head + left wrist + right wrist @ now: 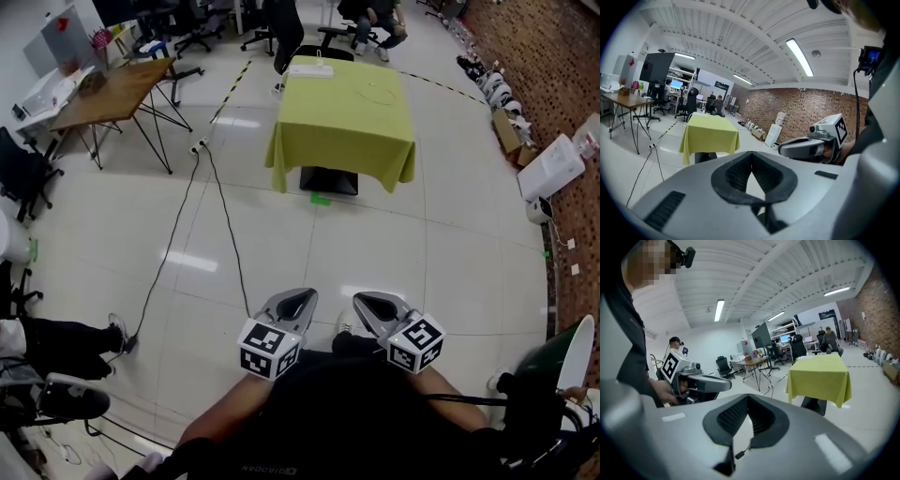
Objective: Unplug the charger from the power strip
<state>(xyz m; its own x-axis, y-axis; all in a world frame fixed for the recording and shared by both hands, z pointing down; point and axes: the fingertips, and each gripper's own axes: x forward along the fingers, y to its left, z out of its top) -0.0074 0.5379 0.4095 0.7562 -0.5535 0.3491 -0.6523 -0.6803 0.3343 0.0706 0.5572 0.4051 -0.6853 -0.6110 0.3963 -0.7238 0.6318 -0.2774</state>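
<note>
One white power strip [310, 68] lies at the far end of the green-clothed table [342, 141] – charger too small to make out – well apart from left gripper [300, 300] and right gripper [374, 302], both jaws together, empty

Bright, even light from long ceiling tubes [799, 57] fills the room. On the glossy pale floor [394, 253] it throws white glare streaks at nine o'clock and eleven o'clock in the head view. Shadows are soft; the darkest lies under the yellow-green table [342, 117]. Both gripper views bulge like a fisheye, with curving beams and black corners all round. At six o'clock the left gripper [751, 154] and right gripper [748, 397] look slightly soft up close; the far room is sharper.
</note>
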